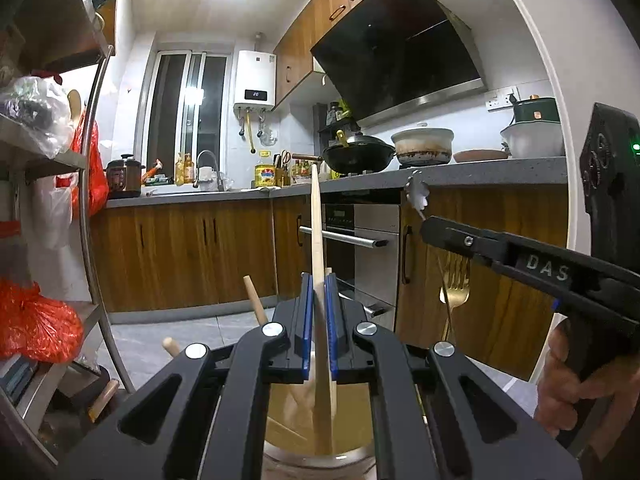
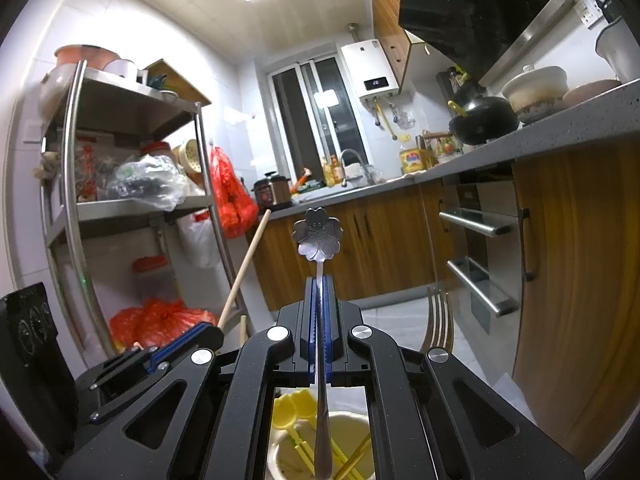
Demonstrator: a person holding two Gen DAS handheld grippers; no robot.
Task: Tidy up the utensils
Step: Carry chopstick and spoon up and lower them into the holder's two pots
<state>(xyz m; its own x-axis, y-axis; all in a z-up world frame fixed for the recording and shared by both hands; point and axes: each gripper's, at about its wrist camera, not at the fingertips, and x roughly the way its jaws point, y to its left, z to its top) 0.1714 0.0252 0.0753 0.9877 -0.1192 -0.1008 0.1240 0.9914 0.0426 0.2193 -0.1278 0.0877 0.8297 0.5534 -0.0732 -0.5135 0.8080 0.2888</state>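
My left gripper [image 1: 319,280] is shut on a long flat wooden utensil [image 1: 316,220] that stands upright, its lower end inside a clear jar [image 1: 288,454]. Two more wooden handles [image 1: 254,300] lean out of that jar. My right gripper [image 2: 319,284] is shut on a metal spoon with a flower-shaped head [image 2: 318,234]. The spoon's handle reaches down over a cream cup [image 2: 352,426] holding yellow plastic spoons [image 2: 290,408]. A gold fork [image 2: 438,320] stands beside the right gripper, tines up. The left wrist view shows the right gripper [image 1: 424,226] and the fork [image 1: 454,284] at the right.
A steel shelf rack [image 2: 76,208] with red bags [image 2: 232,200] stands on the left. Wooden cabinets and an oven [image 1: 360,240] run under a grey counter [image 1: 500,172] with a wok [image 1: 358,154] and pots. A hand [image 1: 568,392] grips the right tool's handle.
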